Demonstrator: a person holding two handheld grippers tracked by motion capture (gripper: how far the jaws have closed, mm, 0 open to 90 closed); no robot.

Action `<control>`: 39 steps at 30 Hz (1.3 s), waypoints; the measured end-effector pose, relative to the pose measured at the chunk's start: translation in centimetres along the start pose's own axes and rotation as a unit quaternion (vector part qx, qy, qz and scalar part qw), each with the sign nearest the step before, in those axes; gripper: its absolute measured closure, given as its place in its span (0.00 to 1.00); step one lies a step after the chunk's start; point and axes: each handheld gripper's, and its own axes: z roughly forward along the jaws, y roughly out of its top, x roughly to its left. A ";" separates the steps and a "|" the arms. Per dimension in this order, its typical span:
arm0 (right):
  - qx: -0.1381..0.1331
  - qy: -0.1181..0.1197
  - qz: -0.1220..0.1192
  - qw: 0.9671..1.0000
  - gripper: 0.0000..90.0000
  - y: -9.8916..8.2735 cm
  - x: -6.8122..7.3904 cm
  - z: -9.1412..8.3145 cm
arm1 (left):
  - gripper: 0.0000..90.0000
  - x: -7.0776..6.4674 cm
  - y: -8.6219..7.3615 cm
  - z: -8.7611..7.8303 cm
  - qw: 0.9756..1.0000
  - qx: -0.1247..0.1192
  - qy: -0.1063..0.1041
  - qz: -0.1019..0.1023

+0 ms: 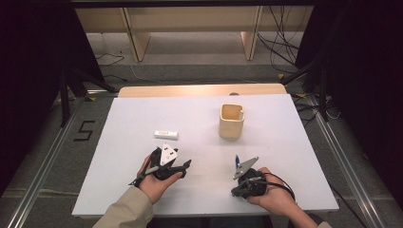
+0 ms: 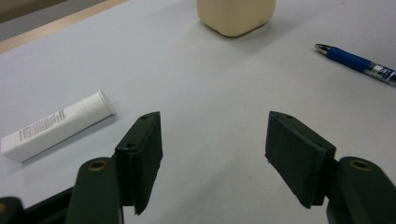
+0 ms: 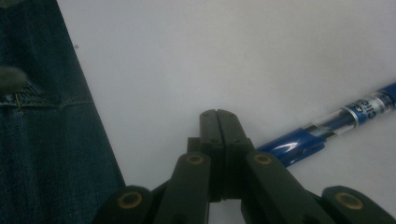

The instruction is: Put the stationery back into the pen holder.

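lying just beside the shut right tool [image 3: 217, 116], the blue pen [image 3: 327, 128].

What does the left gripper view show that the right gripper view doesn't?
The left gripper view: the left gripper with its jaws standing apart over bare table, a white tube lying to one side, and the base of a cream cup farther off.

The right gripper view: the right gripper with its jaws pressed together and nothing between them, and blue denim cloth beyond the table's edge.

Both: the white table top and the blue pen, which lies just beside the right gripper's shut jaws.
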 end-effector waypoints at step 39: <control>0.013 -0.040 0.060 0.997 1.00 -2.7 -2.4 -2.0 | 0.40 0.0 0.0 0.0 1.000 0.000 0.001 0.001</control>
